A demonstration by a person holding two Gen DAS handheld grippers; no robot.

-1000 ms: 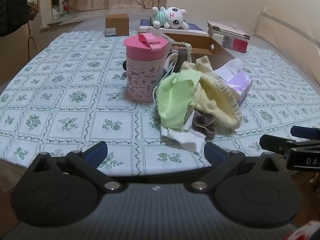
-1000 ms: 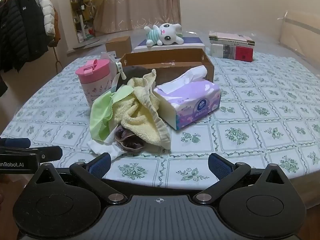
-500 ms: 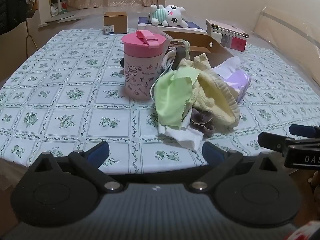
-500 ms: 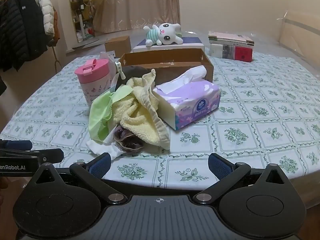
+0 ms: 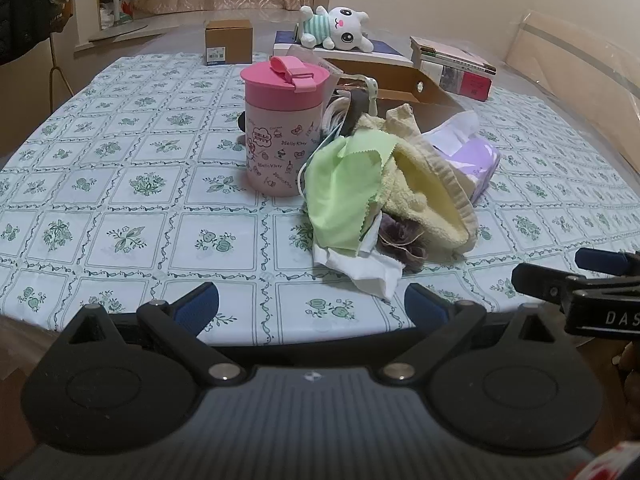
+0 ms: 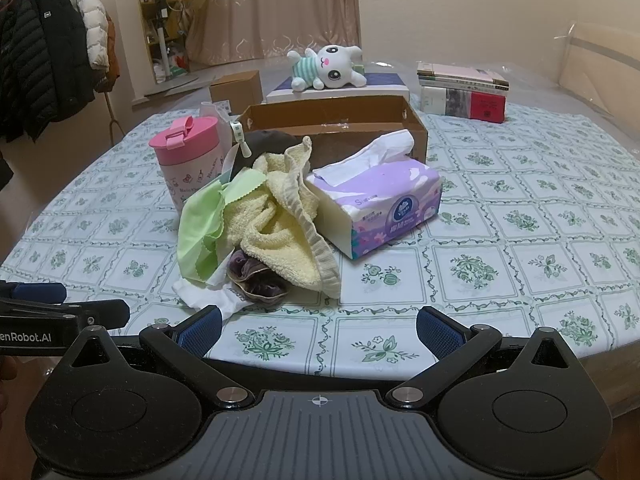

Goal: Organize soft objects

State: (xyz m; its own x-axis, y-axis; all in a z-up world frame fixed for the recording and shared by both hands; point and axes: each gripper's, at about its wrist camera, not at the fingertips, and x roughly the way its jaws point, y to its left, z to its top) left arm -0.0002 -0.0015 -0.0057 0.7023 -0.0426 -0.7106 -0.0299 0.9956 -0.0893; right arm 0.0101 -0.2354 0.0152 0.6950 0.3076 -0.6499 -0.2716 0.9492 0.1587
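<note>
A heap of soft things lies near the table's front edge: a green cloth [image 5: 344, 192] [image 6: 200, 224], a yellow towel [image 5: 424, 196] [image 6: 280, 232], a purple scrunchie [image 5: 400, 240] [image 6: 256, 276] and a white cloth [image 5: 368, 268] [image 6: 208, 300]. A dark cap [image 6: 264, 144] lies behind them. A plush bunny [image 5: 336, 32] [image 6: 324, 68] lies on a box at the back. My left gripper [image 5: 312, 308] is open and empty, short of the heap. My right gripper [image 6: 318, 328] is open and empty, also short of it.
A pink lidded cup [image 5: 284, 128] [image 6: 188, 160] stands left of the heap, a purple tissue pack [image 6: 380, 208] right of it. An open cardboard box [image 6: 340, 124] is behind. Books [image 6: 464, 92] and a small carton [image 5: 228, 42] stand at the back. The right gripper shows in the left wrist view [image 5: 568, 284].
Both grippers have drifted back slightly from the heap and the left view has shifted a little. Nothing on the table has moved.
</note>
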